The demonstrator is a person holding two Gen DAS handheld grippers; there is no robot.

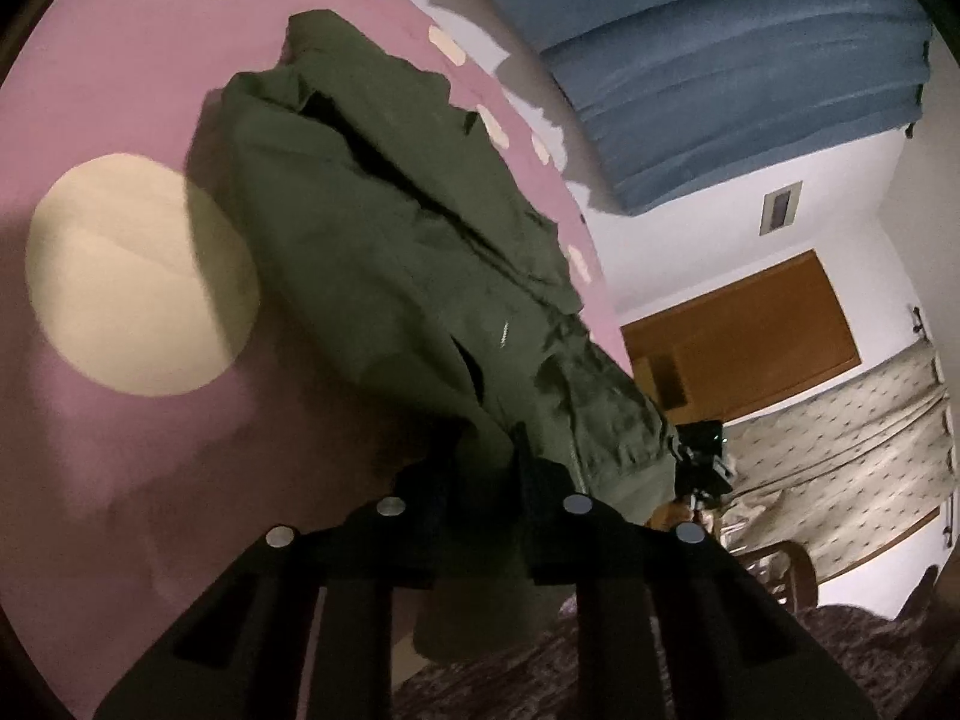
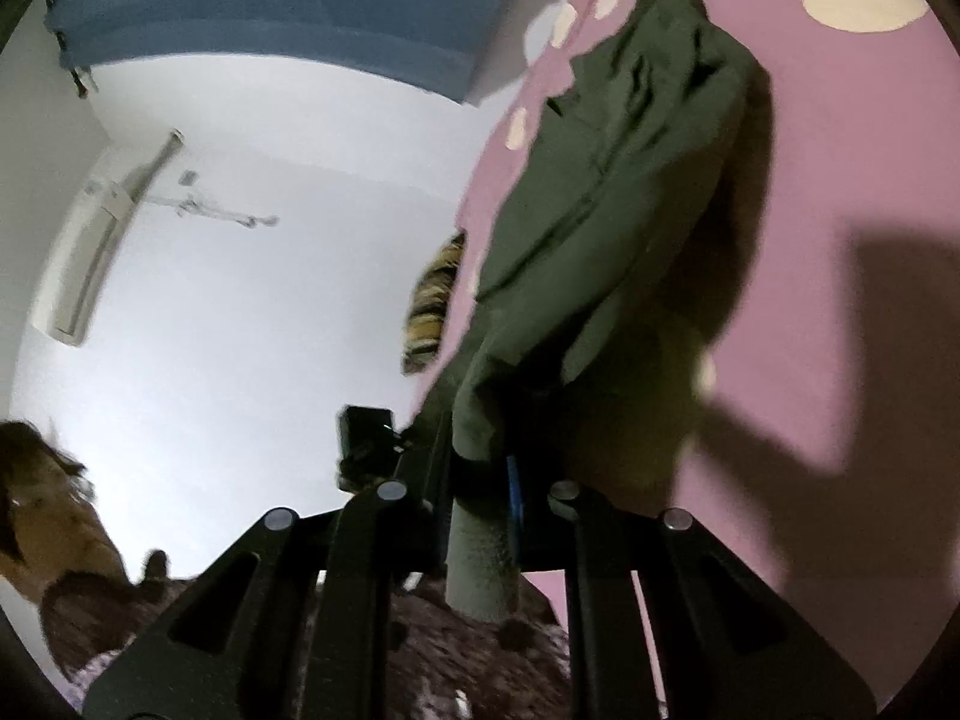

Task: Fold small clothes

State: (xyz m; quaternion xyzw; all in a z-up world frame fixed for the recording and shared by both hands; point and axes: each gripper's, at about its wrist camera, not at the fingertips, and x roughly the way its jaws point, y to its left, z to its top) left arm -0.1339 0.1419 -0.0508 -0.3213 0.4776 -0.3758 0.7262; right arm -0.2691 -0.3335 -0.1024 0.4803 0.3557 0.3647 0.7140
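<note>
Garment: dark olive green garment [image 1: 390,228], crumpled and creased, lying on the pink bedspread [image 1: 120,480] with cream spots, one end lifted toward both cameras.
Hidden: garment type hard to make out; near edge lost behind the fingers; pale ribbed cuff [image 2: 483,564] partly covered.
Left gripper [image 1: 486,468]: clenched on a fold of the garment.
Right gripper [image 2: 480,474]: clamped on the garment's edge.
Surroundings: blue curtain [image 1: 720,60] above, wooden door [image 1: 750,330] blurred, striped cloth [image 2: 429,306] beside the bedspread.
</note>
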